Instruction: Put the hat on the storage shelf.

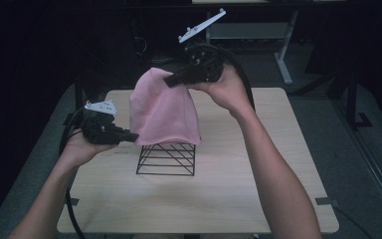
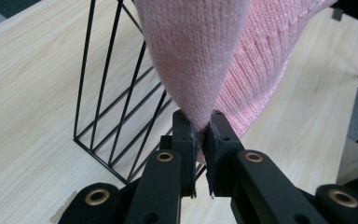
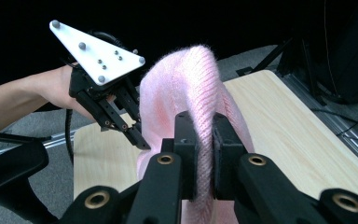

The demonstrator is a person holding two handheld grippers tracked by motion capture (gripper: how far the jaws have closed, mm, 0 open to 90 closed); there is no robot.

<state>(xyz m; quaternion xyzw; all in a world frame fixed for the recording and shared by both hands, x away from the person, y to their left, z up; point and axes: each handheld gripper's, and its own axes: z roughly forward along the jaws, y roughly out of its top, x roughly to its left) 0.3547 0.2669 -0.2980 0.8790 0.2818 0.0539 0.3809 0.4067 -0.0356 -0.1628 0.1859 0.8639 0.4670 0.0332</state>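
**Pink knitted cloth half draped over wire rack, both grippers clamped on it**

The pink knitted cloth [image 1: 165, 112] is held above the black wire rack [image 1: 167, 159], which stands near the middle of the tabletop [image 1: 258, 199]. The cloth is seen hanging as a hood over the top of the rack; its lower hem reaches the rack's upper wires, while the rack's lower half remains uncovered.

The left gripper [image 1: 132, 136] is pressed together on the cloth's lower left edge, just beside the rack; in the left gripper view a narrow fold of the knit is pinched between the pads [image 2: 200, 135]. The right gripper [image 1: 171, 79] is held higher, at the cloth's top right, and is likewise closed on a bunched ridge of the fabric, as confirmed in the right gripper view [image 3: 204, 154]. The cloth is thus stretched between a low left hold and a high right hold.

Progress, as judged: the cloth is lifted and positioned over the rack, so the carrying part appears done. Left to do: the high side is to be lowered so the fabric settles onto the wires, the drape is to be evened, and both grippers are to be released. Whether the cloth already bears on the rack's far side cannot be told.
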